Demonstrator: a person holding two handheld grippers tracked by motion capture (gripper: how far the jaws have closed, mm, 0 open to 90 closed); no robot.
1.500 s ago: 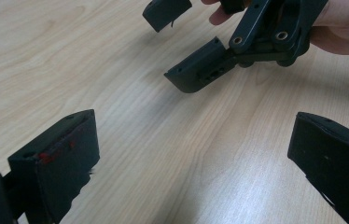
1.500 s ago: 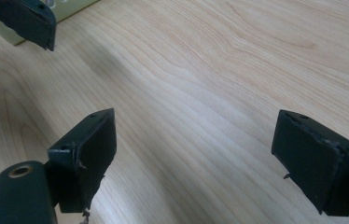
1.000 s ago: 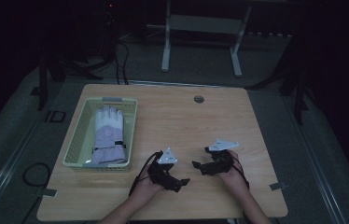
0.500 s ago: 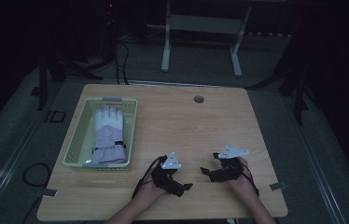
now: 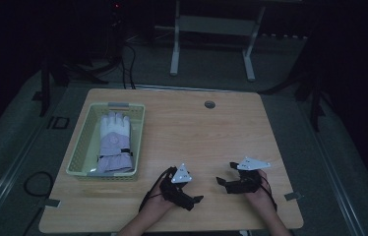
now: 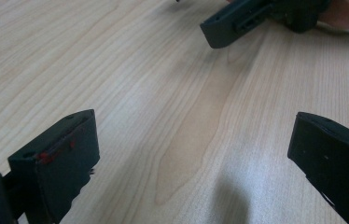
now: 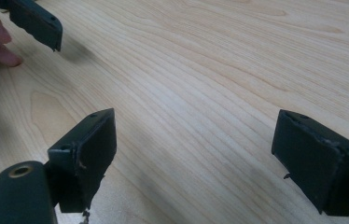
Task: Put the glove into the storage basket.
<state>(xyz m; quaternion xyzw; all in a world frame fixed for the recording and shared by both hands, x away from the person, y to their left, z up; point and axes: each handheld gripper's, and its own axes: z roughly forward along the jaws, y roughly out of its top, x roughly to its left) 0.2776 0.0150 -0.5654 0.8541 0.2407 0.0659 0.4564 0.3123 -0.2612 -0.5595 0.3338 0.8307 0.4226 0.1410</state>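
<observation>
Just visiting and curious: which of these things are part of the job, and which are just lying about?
Part of the job:
left tongs, open
right tongs, open
glove
green basket holding it

Lying about:
round grommet in the table
metal stand behind

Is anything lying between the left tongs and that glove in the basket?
Bare tabletop and the basket wall separate the left tongs from the glove, per the high view.

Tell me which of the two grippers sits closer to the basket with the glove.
The left gripper: it rests just right of the green basket's near corner, while the right gripper lies farther right across the table.
</observation>
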